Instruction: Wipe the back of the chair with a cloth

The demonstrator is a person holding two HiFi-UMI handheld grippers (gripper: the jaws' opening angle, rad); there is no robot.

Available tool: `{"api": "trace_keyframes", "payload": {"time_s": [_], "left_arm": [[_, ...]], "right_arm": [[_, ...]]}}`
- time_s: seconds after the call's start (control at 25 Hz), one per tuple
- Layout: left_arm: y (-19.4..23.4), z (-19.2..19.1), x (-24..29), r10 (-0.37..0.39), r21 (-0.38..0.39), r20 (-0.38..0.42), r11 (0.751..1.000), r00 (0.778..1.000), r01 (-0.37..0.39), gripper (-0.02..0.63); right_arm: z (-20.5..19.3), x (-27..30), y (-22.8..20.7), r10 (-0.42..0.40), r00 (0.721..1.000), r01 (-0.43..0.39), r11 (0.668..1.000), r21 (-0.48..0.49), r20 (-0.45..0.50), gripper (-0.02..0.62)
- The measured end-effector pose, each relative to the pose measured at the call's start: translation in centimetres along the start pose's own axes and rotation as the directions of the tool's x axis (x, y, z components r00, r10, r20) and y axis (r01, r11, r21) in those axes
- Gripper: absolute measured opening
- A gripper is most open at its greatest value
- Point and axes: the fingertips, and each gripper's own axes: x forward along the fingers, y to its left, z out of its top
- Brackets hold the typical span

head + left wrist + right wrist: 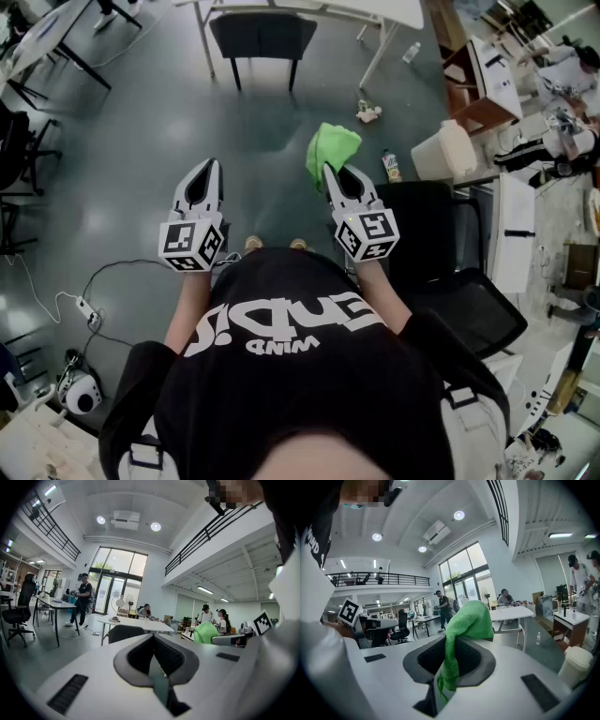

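**Two tools held out, cloth in the right one**

The left tool point(212, 165) points forward, jaws together with nothing in them. The right tool point(329, 170) grips a green cloth point(332, 148) bunched at its tip. A black chair point(441, 225) stands just beside the right tool. A bottle point(391, 167) lies on the grey floor point(141, 141) near the cloth.

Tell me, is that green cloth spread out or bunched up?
Bunched up: the green cloth sits crumpled in the shut right gripper.
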Motion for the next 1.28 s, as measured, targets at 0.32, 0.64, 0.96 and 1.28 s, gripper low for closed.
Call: {"api": "trace_keyframes", "payload": {"time_s": [0.32, 0.64, 0.96, 1.28], "left_arm": [[0.6, -0.8, -0.7, 0.015, -0.006, -0.010, 1.000, 1.000, -0.015, -0.002], [-1.7, -0.6, 0.3, 0.041, 0.000, 0.003, 0.999, 0.999, -0.041, -0.002], [-2.8, -1.0, 1.7, 0.068, -0.007, 0.019, 0.998, 0.998, -0.068, -0.002], [1.2, -0.4, 5.9, 0.063, -0.015, 0.014, 0.998, 0.998, -0.062, -0.002]], "right_arm": [[0.3, 0.0, 0.7, 0.031, 0.999, -0.033, 0.999, 0.043, 0.042, 0.046], [1.0, -1.5, -2.0, 0.046, 0.998, -0.048, 0.998, 0.044, 0.039, 0.046], [-0.1, -2.4, -4.7, 0.056, 0.998, -0.057, 0.997, 0.052, 0.027, 0.046], [-0.7, 2.3, -5.4, 0.068, 0.998, -0.067, 0.996, 0.057, 0.000, 0.046]]}}
